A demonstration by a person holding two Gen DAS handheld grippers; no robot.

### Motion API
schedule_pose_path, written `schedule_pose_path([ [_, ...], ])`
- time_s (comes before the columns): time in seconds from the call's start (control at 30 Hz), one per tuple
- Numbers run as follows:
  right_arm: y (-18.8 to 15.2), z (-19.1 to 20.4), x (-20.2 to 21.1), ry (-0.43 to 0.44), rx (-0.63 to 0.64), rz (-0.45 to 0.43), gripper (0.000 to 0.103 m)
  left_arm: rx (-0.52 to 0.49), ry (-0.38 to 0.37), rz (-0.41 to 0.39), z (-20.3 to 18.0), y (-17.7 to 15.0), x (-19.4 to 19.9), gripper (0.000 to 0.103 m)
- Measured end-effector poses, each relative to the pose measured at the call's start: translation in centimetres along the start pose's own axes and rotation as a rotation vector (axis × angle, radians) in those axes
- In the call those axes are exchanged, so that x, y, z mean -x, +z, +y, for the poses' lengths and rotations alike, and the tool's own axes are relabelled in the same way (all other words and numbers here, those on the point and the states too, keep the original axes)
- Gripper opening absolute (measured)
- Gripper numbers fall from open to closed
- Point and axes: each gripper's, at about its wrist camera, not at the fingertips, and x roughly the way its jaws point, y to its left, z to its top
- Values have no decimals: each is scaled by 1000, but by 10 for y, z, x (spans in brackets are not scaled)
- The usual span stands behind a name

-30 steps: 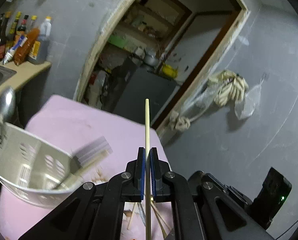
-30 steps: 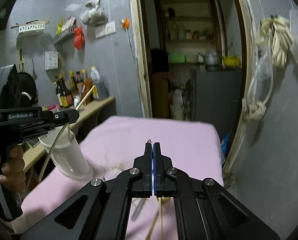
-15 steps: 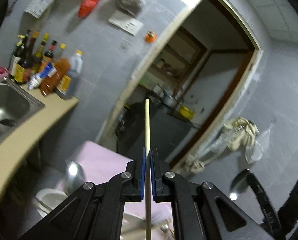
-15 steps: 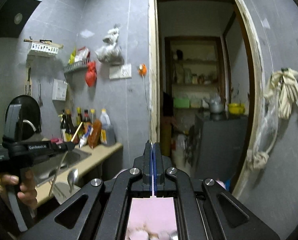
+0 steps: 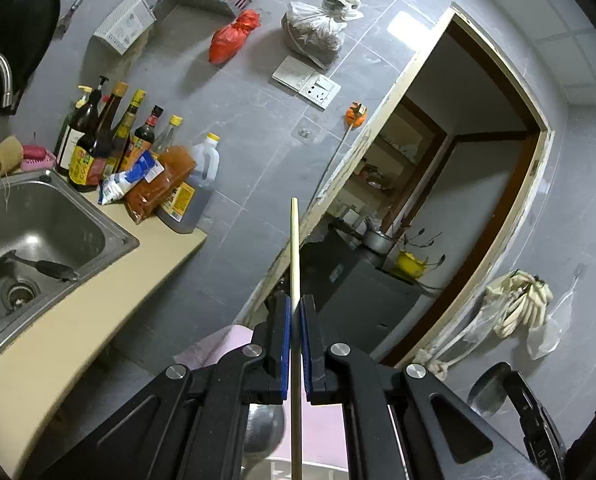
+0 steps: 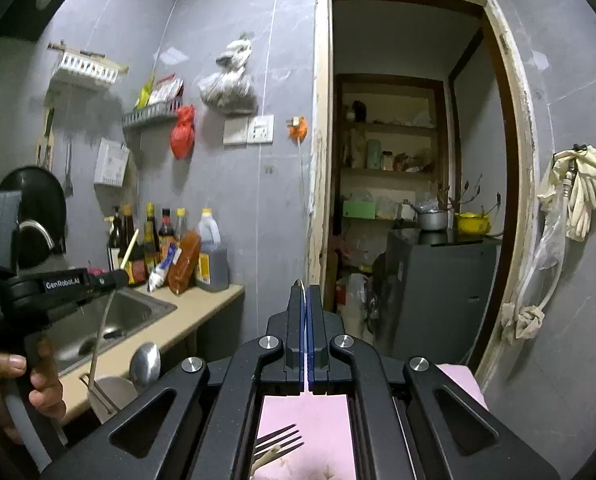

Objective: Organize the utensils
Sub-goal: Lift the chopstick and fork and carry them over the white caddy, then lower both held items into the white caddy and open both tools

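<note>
My left gripper (image 5: 294,304) is shut on a pale wooden chopstick (image 5: 294,248), which sticks out well past its blue pads. Under it I see a spoon (image 5: 264,428) standing in a white holder (image 5: 286,469). In the right wrist view, the left gripper (image 6: 118,278) hangs over that holder (image 6: 110,396) and spoon (image 6: 145,360). My right gripper (image 6: 305,292) is shut, with a thin curved metal edge between its tips. The left wrist view shows a round spoon bowl (image 5: 487,390) at that gripper's tip. A fork (image 6: 280,442) lies on the pink cloth (image 6: 321,412) below.
A steel sink (image 5: 126,240) is set in a beige counter (image 5: 98,320) on the left, with several sauce bottles (image 5: 98,140) against the grey wall. An open doorway (image 6: 397,160) leads to a pantry. Gloves (image 6: 581,192) hang at the right. A hand (image 6: 38,384) holds the left gripper.
Both grippers rose and swung away from the pink table toward the wall and sink. The white holder slid from the left of the left wrist view to its bottom edge. Both grips stayed shut.
</note>
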Motion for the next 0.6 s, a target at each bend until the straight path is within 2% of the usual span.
schedule_pose_path([
  [0.27, -19, 11, -14, 9, 11, 36, 1, -71, 8, -47, 0, -21, -5, 5],
  [0.6, -32, 12, -19, 22, 12, 53, 1, -162, 61, -96, -6, -42, 1, 5],
])
